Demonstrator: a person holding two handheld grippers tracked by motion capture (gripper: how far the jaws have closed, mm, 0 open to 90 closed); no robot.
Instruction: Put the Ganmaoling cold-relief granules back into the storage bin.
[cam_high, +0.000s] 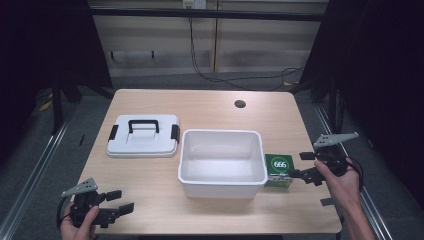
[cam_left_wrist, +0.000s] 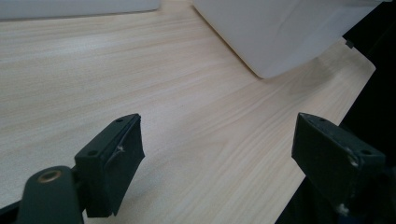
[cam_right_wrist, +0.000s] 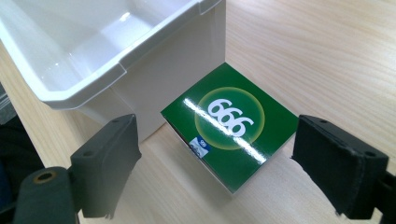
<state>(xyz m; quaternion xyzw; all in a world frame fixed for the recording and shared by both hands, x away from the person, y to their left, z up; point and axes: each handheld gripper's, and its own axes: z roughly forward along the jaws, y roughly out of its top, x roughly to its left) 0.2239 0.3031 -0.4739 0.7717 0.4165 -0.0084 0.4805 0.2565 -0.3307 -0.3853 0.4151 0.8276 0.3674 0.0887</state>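
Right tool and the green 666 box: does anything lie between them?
Nothing but bare wooden table. In the right gripper view, the right tool stands open just short of the green box, which sits against the white bin.

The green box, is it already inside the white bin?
No, the green box lies on the table against the white bin's outer wall.

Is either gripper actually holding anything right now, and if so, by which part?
Nothing is held. The right gripper is open, its jaws either side of the green box without touching. The left gripper is open over bare table.
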